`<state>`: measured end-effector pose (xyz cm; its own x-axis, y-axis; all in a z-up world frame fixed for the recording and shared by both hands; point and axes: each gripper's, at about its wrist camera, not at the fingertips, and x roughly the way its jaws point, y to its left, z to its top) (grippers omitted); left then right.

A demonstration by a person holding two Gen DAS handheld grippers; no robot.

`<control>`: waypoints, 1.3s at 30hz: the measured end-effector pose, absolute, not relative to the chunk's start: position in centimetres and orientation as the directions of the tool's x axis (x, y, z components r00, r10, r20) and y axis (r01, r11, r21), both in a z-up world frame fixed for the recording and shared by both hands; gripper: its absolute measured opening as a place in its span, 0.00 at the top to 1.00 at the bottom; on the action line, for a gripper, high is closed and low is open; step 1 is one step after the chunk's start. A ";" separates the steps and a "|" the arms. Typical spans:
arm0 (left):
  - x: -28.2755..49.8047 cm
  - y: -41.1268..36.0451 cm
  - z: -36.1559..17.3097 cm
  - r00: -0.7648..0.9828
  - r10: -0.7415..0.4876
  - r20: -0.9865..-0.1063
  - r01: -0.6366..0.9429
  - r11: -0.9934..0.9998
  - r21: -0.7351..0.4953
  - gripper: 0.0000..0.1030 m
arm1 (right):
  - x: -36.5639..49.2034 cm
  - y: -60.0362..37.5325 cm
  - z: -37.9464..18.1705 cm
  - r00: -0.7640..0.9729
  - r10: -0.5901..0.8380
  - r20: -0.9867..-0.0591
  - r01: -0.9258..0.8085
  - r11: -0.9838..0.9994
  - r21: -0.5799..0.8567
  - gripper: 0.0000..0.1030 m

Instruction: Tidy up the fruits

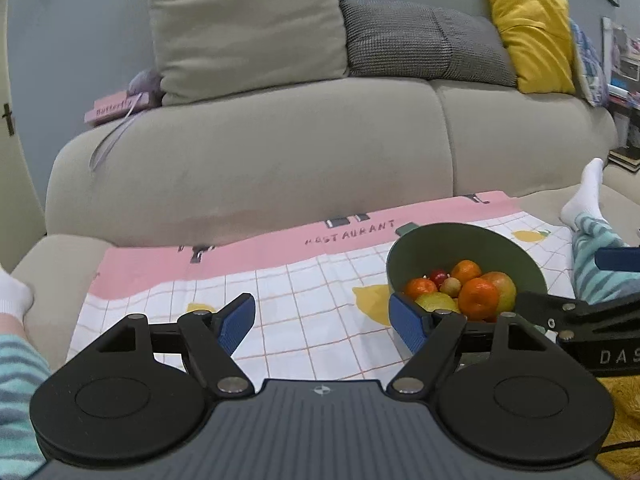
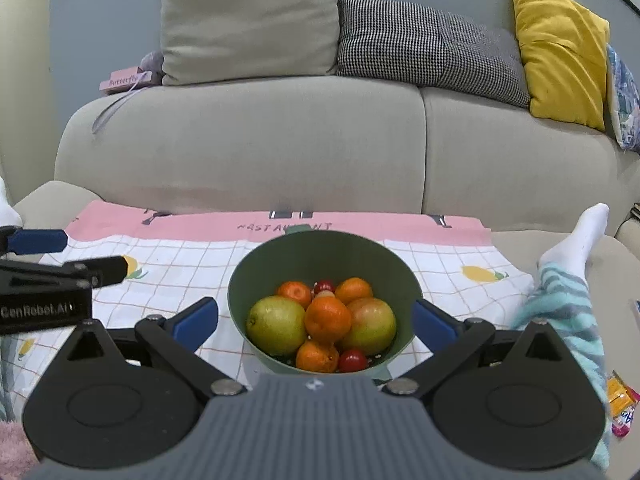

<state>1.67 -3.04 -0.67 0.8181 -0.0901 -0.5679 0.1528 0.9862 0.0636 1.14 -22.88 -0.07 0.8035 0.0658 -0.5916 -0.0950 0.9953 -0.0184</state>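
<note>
all the fruit in sight sits heaped inside the deep green round bowl (image 2: 324, 256), which rests on a pink-and-white checked cloth with lemon prints (image 2: 180, 264) spread over the seat of a beige sofa (image 2: 240, 140). the heap: a yellow-green pear-like fruit (image 2: 276, 325), a blushed green-red apple (image 2: 370, 325), several orange mandarins (image 2: 327, 319) stacked between and behind them, and small glossy red fruits (image 2: 353, 360) tucked into the gaps at front and back. no loose fruit shows on the cloth. the right gripper (image 2: 316, 322) is spread wide with nothing between its blue pads, one pad on either side of the bowl's near half and apart from its wall; this reads as lined up on the bowl, for picking from it or after dropping into it. the left gripper (image 1: 322, 326) is also released and empty, held over bare cloth just left of the bowl, its right pad near the rim. judgement: the scene fits fruit gathered into the bowl as well as fruit waiting to be sorted out of it; the frames do not settle which. a person's striped trouser leg and white sock (image 2: 576, 248) lie beside the cloth.
</note>
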 end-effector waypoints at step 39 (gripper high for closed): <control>2.9 -2.6 -2.7 0.731 -0.094 -0.675 0.146 0.989 0.021 0.12 | 2.2 -22.3 -2.0 0.759 0.061 -0.648 -0.121 0.991 -0.048 0.04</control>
<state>2.89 -2.64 -2.72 0.7314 -0.0935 -0.6755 0.1459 0.9891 0.0210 2.22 -22.31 -2.02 0.7591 0.0612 -0.6480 -0.1210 0.9915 -0.0480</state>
